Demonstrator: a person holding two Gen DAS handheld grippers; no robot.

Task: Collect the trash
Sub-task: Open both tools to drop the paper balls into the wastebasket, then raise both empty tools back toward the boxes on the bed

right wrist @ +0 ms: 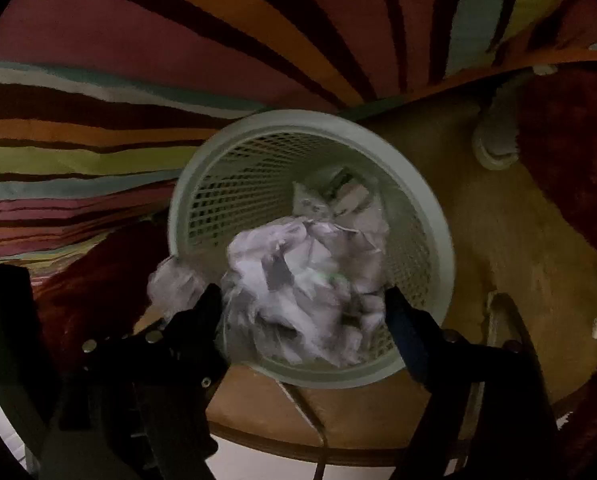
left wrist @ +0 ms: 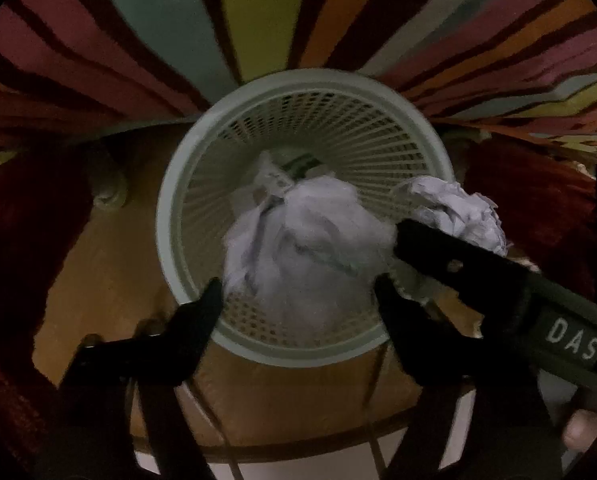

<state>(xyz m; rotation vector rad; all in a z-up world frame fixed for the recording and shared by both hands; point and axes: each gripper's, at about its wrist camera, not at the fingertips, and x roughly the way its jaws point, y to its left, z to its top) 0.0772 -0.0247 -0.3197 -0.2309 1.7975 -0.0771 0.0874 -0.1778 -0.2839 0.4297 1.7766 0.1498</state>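
A pale green mesh wastebasket (left wrist: pixel 178 184) stands on the floor; it also shows in the right wrist view (right wrist: pixel 438 240). In each view a crumpled white paper wad sits between the fingers, above the basket mouth: one (left wrist: pixel 298 248) in my left gripper (left wrist: pixel 298 300), another (right wrist: pixel 298 280) in my right gripper (right wrist: pixel 302 304). Both pairs of jaws stand wide. The right gripper shows in the left view with its paper (left wrist: pixel 458 208) over the basket's right rim. The left gripper's paper (right wrist: pixel 174 284) shows at the left rim. More paper lies in the basket (right wrist: pixel 346 196).
A striped multicolour rug (left wrist: pixel 234 12) lies beyond the basket. A round wooden table edge (left wrist: pixel 298 408) is below the grippers. Dark red fabric (left wrist: pixel 26 220) is at both sides. A pale furniture foot (right wrist: pixel 494 136) stands at the right.
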